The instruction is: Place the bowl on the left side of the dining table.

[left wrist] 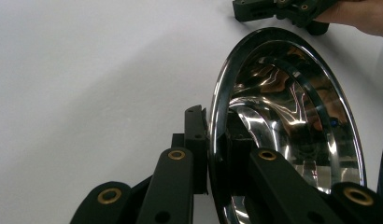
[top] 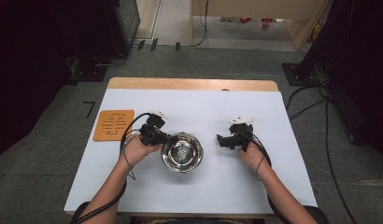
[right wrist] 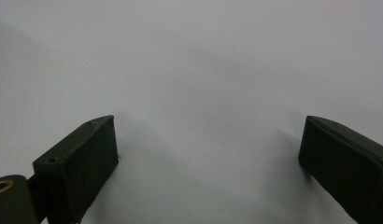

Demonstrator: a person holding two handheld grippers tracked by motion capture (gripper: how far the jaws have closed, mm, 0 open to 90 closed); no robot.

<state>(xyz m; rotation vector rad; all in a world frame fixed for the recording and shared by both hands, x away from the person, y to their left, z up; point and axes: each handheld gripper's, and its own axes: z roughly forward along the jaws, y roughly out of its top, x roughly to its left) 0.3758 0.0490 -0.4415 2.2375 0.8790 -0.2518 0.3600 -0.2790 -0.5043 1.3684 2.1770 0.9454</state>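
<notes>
A shiny steel bowl (top: pixel 182 152) sits upright on the white table cover (top: pixel 199 112), a little in front of its middle. My left gripper (top: pixel 163 138) is shut on the bowl's left rim. In the left gripper view one jaw is outside the rim and the other inside the steel bowl (left wrist: pixel 292 107), with the left gripper (left wrist: pixel 216 135) clamping the thin edge. My right gripper (top: pixel 220 139) rests to the right of the bowl, apart from it, its jaws pointing left. In the right gripper view the right gripper (right wrist: pixel 208 149) stands open over bare white cover, nothing between its jaws.
An orange square mat (top: pixel 114 124) with pale markings lies at the table's left edge. The far wooden table edge (top: pixel 194 84) shows beyond the cover. Cables (top: pixel 315 100) run over the carpet at the right, and dark equipment stands at both back corners.
</notes>
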